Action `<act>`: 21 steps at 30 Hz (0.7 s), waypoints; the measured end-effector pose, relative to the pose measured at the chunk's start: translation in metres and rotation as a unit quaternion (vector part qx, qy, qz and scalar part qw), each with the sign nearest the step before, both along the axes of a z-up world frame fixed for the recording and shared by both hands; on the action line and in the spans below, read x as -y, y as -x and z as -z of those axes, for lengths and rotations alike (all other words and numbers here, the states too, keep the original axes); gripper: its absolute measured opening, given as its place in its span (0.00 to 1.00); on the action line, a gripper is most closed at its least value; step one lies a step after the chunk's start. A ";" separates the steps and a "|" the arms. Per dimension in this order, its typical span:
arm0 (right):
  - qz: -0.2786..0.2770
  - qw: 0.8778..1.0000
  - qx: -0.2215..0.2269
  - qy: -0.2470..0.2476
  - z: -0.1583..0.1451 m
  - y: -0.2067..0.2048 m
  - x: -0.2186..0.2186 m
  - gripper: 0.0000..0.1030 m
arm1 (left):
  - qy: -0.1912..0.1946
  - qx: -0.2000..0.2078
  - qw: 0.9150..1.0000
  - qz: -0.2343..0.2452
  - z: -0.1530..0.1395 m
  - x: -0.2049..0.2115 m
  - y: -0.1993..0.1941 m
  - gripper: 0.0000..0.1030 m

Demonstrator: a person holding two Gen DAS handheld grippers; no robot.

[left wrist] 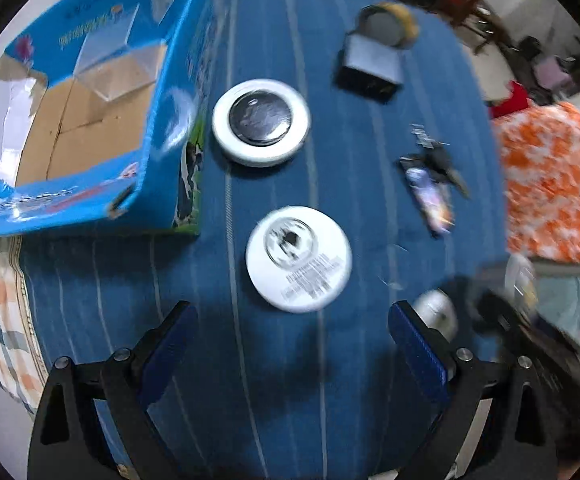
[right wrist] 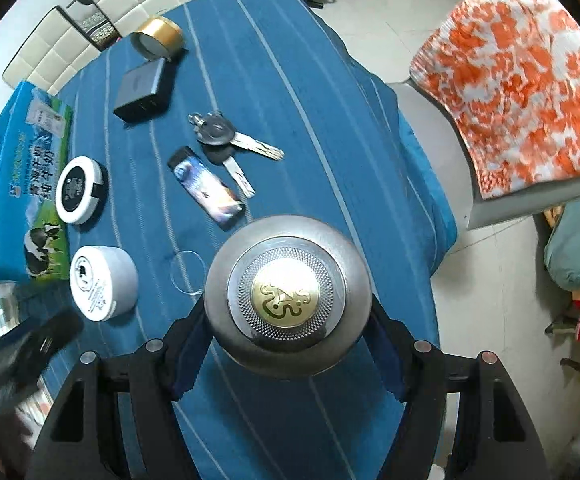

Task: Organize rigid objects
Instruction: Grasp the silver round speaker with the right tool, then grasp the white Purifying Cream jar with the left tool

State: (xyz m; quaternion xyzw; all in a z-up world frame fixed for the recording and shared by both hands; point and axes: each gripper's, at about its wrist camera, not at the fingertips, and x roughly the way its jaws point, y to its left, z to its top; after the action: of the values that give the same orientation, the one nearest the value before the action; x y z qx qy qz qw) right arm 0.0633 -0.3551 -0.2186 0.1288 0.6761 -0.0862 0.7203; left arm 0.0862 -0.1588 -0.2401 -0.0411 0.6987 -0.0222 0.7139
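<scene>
Sorting looks barely begun: the blue carton (left wrist: 89, 128) holds only a clear plastic case (left wrist: 117, 68). The right tool (right wrist: 287, 320) is clamped on a round metal container (right wrist: 287, 296) above the counter (right wrist: 290, 100). The left tool (left wrist: 290, 340) hangs spread wide and empty near the white tin (left wrist: 298, 258). Keys (right wrist: 225, 136), charger (right wrist: 143, 90), tape roll (right wrist: 157, 38) remain out.
</scene>
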 end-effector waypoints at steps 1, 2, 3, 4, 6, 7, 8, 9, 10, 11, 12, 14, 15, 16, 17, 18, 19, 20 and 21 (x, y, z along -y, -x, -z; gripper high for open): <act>0.003 1.000 -0.001 -0.002 0.003 -0.001 0.002 0.71 | -0.007 -0.007 1.000 -0.008 0.011 0.001 -0.003 0.95; 0.007 1.000 -0.003 -0.004 0.006 0.000 0.004 0.71 | -0.011 -0.013 1.000 -0.016 0.021 0.002 -0.006 0.95; 0.010 1.000 -0.003 -0.007 0.010 -0.003 0.006 0.71 | -0.013 -0.018 0.999 -0.025 0.029 0.002 -0.009 0.95; 0.011 1.000 -0.003 -0.008 0.012 -0.003 0.006 0.71 | -0.010 -0.026 0.999 -0.034 0.038 0.003 -0.012 0.95; 0.013 1.000 -0.006 -0.009 0.015 -0.007 0.006 0.71 | -0.006 -0.034 0.999 -0.037 0.049 0.008 -0.016 0.95; 0.012 1.000 -0.006 -0.011 0.016 -0.009 0.005 0.71 | -0.006 -0.039 0.999 -0.030 0.056 0.012 -0.018 0.95; 0.012 1.000 -0.006 -0.010 0.018 -0.012 0.004 0.71 | -0.011 -0.036 0.999 -0.020 0.059 0.017 -0.019 0.87; 0.011 1.000 -0.005 -0.009 0.018 -0.015 0.003 0.71 | -0.018 -0.034 0.999 -0.010 0.061 0.021 -0.020 0.65; 0.010 1.000 -0.004 -0.006 0.019 -0.017 0.000 0.71 | -0.032 -0.034 0.999 0.000 0.064 0.025 -0.019 0.63; 0.008 1.000 -0.004 -0.006 0.020 -0.020 -0.002 0.71 | -0.037 -0.023 0.999 0.009 0.063 0.029 -0.019 0.63; 0.008 1.000 -0.004 -0.008 0.021 -0.022 -0.005 0.71 | -0.040 -0.018 0.999 0.017 0.062 0.032 -0.018 0.63; 0.006 1.000 -0.003 -0.010 0.022 -0.025 -0.011 0.71 | -0.040 -0.015 0.999 0.019 0.061 0.034 -0.016 0.63; 0.002 1.000 -0.001 -0.008 0.022 -0.027 -0.015 0.71 | -0.039 -0.015 0.999 0.021 0.060 0.035 -0.015 0.63; -0.001 1.000 0.000 -0.008 0.021 -0.028 -0.017 0.71 | -0.039 -0.013 0.999 0.024 0.059 0.036 -0.014 0.63; -0.004 1.000 0.001 -0.009 0.020 -0.029 -0.020 0.71 | -0.038 -0.011 0.999 0.027 0.058 0.036 -0.013 0.63; -0.006 1.000 0.002 -0.009 0.019 -0.028 -0.021 0.71 | -0.035 -0.008 0.999 0.032 0.056 0.038 -0.011 0.63; -0.008 1.000 0.003 -0.009 0.018 -0.028 -0.022 0.71 | -0.033 -0.004 0.999 0.036 0.053 0.039 -0.007 0.63; -0.010 1.000 0.004 -0.008 0.017 -0.027 -0.022 0.71 | -0.031 0.003 0.999 0.041 0.050 0.039 -0.007 0.63; -0.010 1.000 0.005 -0.007 0.015 -0.026 -0.021 0.71 | -0.032 0.012 0.998 0.046 0.044 0.041 -0.004 0.63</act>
State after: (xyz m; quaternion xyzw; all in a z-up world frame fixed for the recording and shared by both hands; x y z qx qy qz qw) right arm 0.0889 -0.3340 -0.2340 0.1275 0.6743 -0.0740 0.7236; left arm 0.0898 -0.2003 -0.2839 0.0139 0.6912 -0.0334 0.7217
